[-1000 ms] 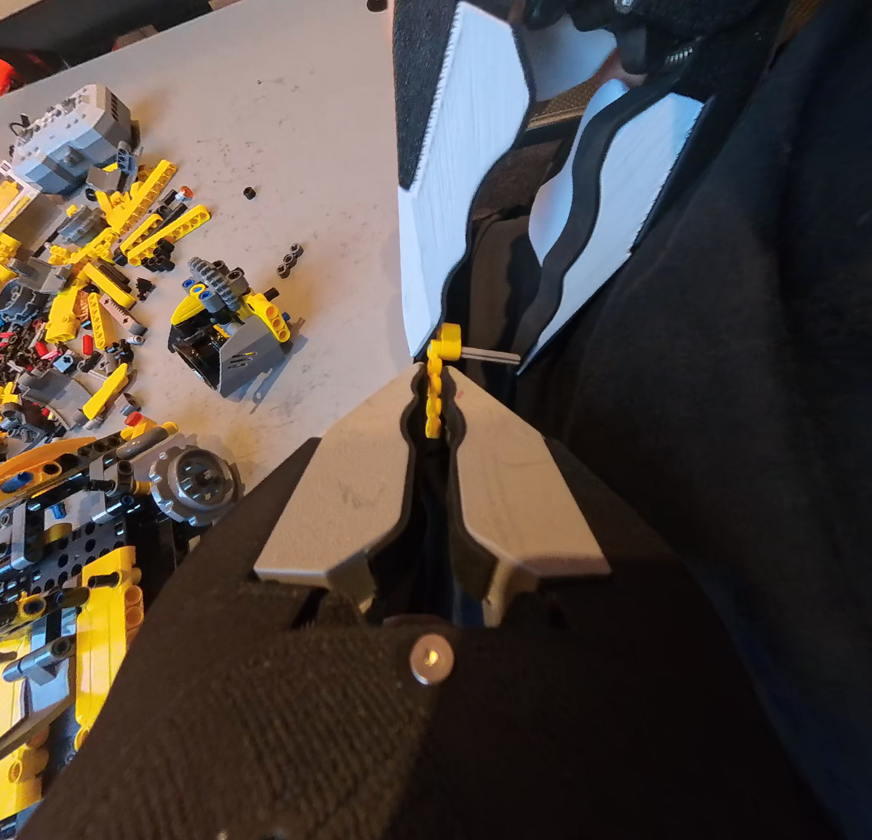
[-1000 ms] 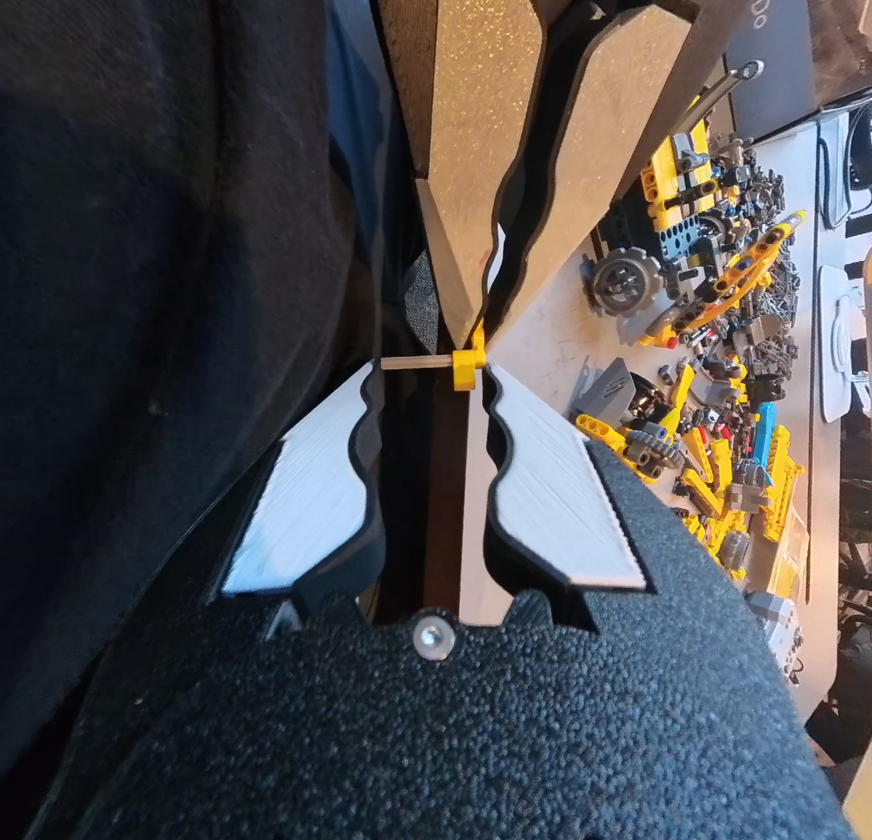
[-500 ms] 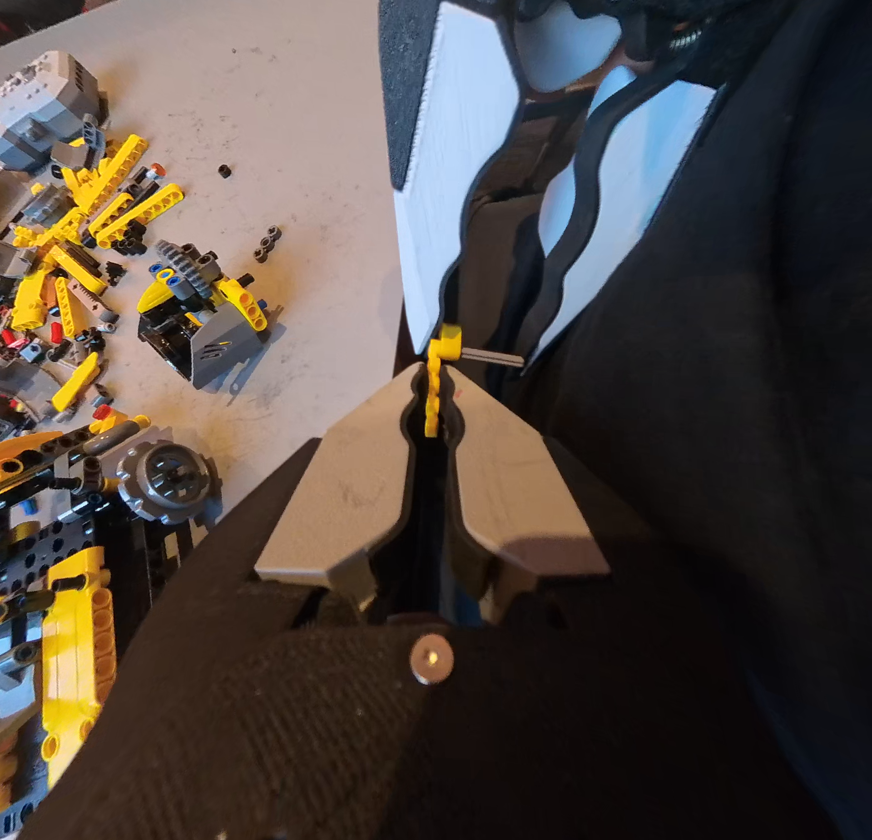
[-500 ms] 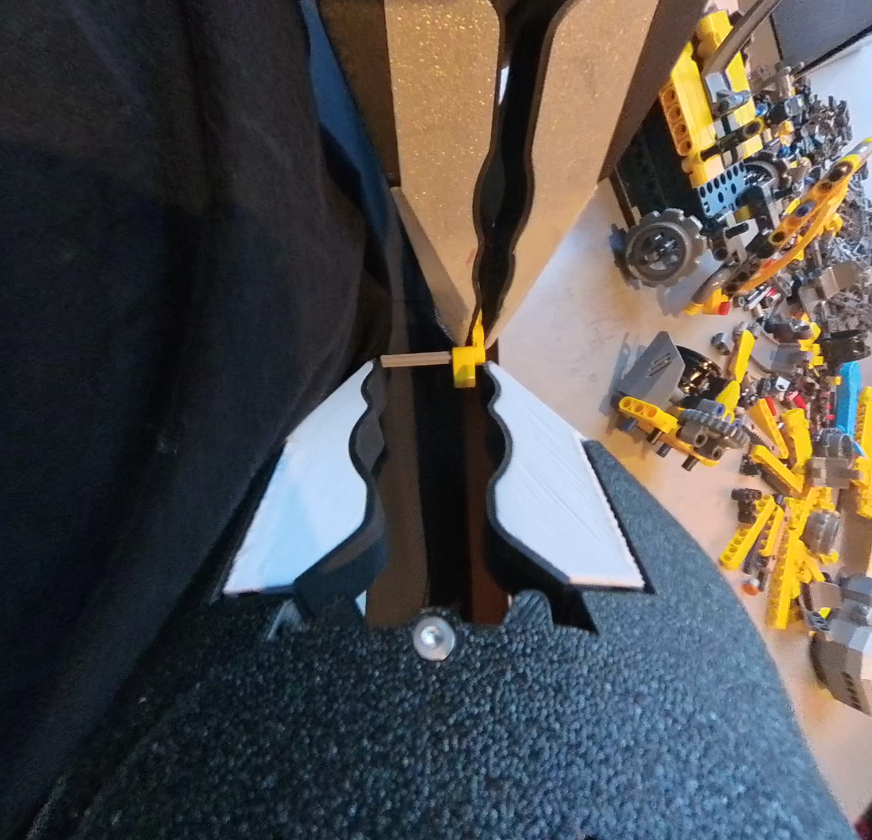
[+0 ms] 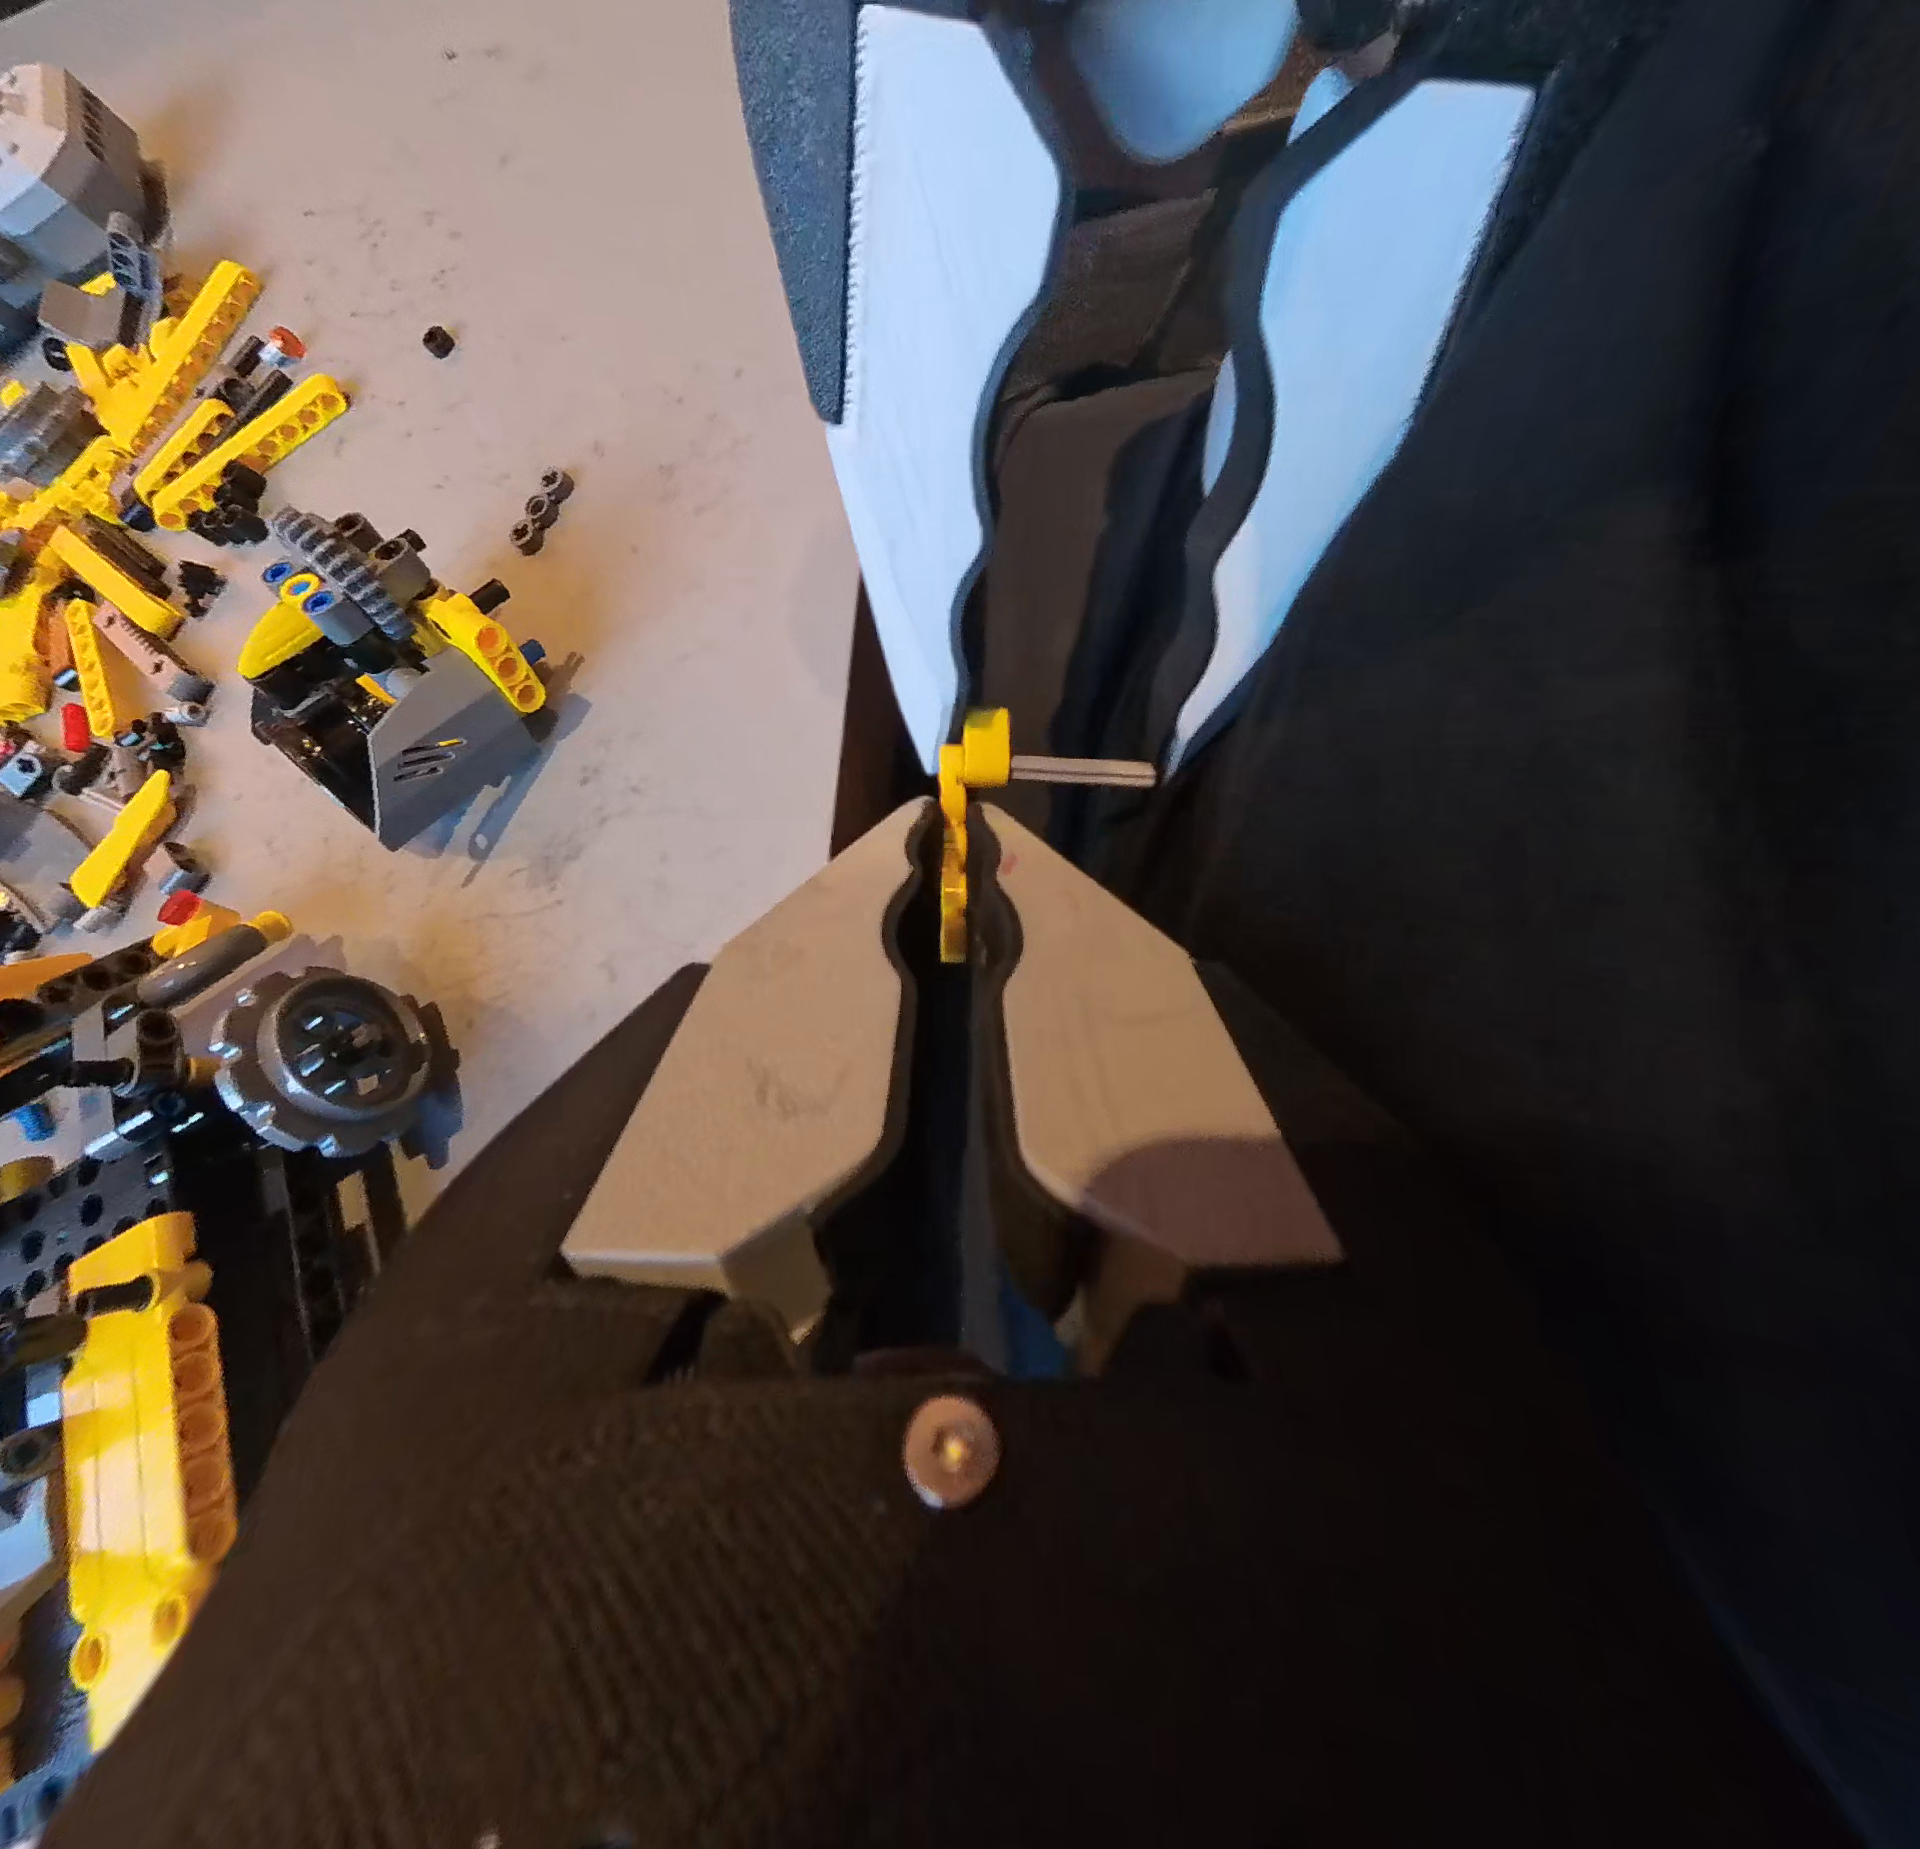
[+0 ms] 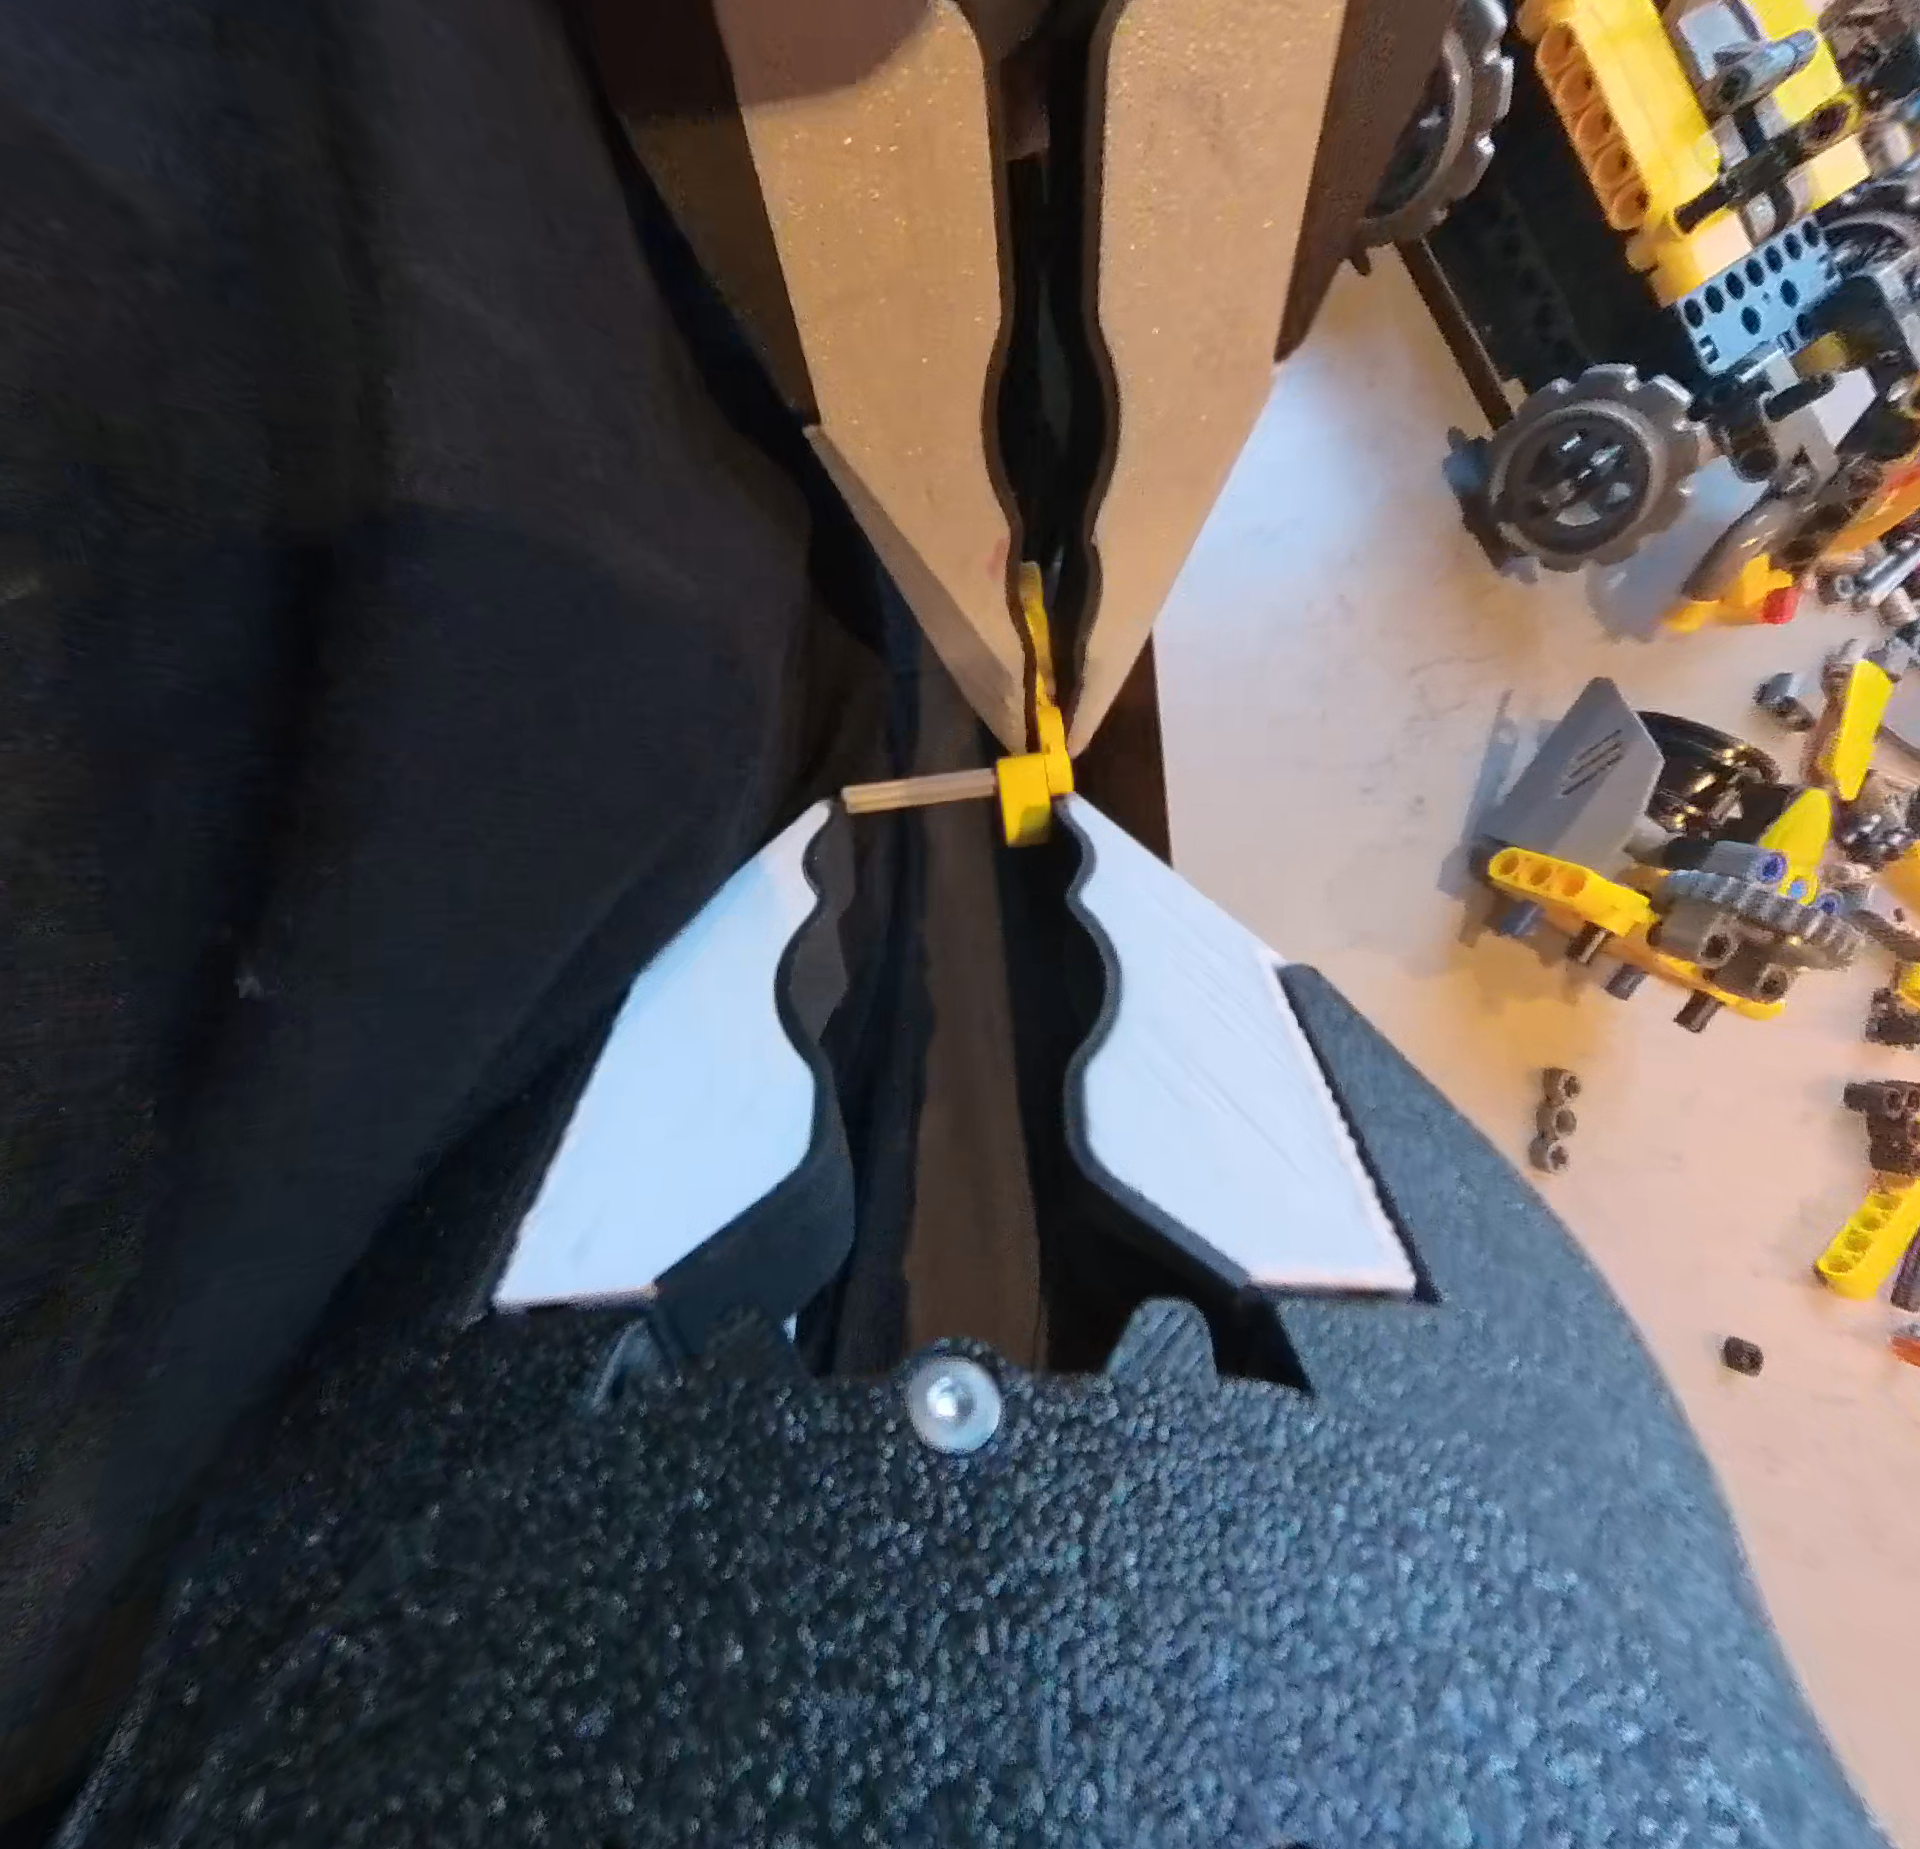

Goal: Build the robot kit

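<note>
My left gripper (image 5: 954, 812), with grey fingers, is shut on a thin yellow beam (image 5: 954, 895) held edge-on. The beam's far end carries a yellow bush (image 5: 985, 750) with a short grey axle (image 5: 1086, 773) sticking out sideways. My right gripper (image 6: 948, 812), with white fingers, meets it head-on. Its jaws stand apart by the axle's length. One tip is on the free end of the axle (image 6: 914, 793) and the other on the bush (image 6: 1029, 786). Both grippers hang beyond the table edge, in front of dark clothing. The left gripper also shows in the right wrist view (image 6: 1044, 719).
The pale table (image 5: 582, 241) holds a heap of yellow and grey building parts (image 5: 135, 428), a small bucket assembly (image 5: 416, 698), a toothed grey wheel (image 5: 332, 1061) and a partly built yellow-black vehicle (image 6: 1662, 137). A person's dark clothing (image 5: 1610, 864) fills the near side. Less than 4 cm separates the two grippers' tips.
Both grippers have kept their hold and their spacing. They have swung together over the table edge, so the parts and the vehicle have shifted in both views.
</note>
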### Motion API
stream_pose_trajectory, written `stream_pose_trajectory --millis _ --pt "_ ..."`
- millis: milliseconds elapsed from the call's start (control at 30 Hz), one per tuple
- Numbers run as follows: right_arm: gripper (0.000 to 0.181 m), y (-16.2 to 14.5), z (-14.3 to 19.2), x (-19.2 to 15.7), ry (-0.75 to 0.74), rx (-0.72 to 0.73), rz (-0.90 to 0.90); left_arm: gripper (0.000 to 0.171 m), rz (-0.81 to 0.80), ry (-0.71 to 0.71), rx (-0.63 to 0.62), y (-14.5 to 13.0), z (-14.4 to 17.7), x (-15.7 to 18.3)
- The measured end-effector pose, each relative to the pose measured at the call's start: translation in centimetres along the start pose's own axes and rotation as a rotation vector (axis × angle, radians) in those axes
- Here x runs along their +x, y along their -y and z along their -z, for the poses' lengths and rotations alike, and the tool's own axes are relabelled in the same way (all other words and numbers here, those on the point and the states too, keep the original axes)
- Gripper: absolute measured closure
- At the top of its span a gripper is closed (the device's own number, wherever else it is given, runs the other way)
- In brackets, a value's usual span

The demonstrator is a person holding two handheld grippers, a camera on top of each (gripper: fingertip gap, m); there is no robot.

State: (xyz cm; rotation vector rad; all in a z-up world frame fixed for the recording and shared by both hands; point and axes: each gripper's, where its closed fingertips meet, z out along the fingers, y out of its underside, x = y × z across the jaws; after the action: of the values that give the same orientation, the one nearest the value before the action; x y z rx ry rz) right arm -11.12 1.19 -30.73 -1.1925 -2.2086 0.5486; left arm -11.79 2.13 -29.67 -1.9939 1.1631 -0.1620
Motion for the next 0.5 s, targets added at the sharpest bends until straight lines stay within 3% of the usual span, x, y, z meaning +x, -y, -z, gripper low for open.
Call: stream_pose_trajectory --millis 200,500 --pt "0.148 -0.2 -0.1 0.2 -0.035 -0.030 0.051 0.168 0.002 -0.025 0.073 1.6 0.8 0.4" --pt "0.143 0.2 0.0 0.5 -0.068 -0.022 0.077 0.170 -0.008 0.005 0.014 0.2 0.2 -0.3"
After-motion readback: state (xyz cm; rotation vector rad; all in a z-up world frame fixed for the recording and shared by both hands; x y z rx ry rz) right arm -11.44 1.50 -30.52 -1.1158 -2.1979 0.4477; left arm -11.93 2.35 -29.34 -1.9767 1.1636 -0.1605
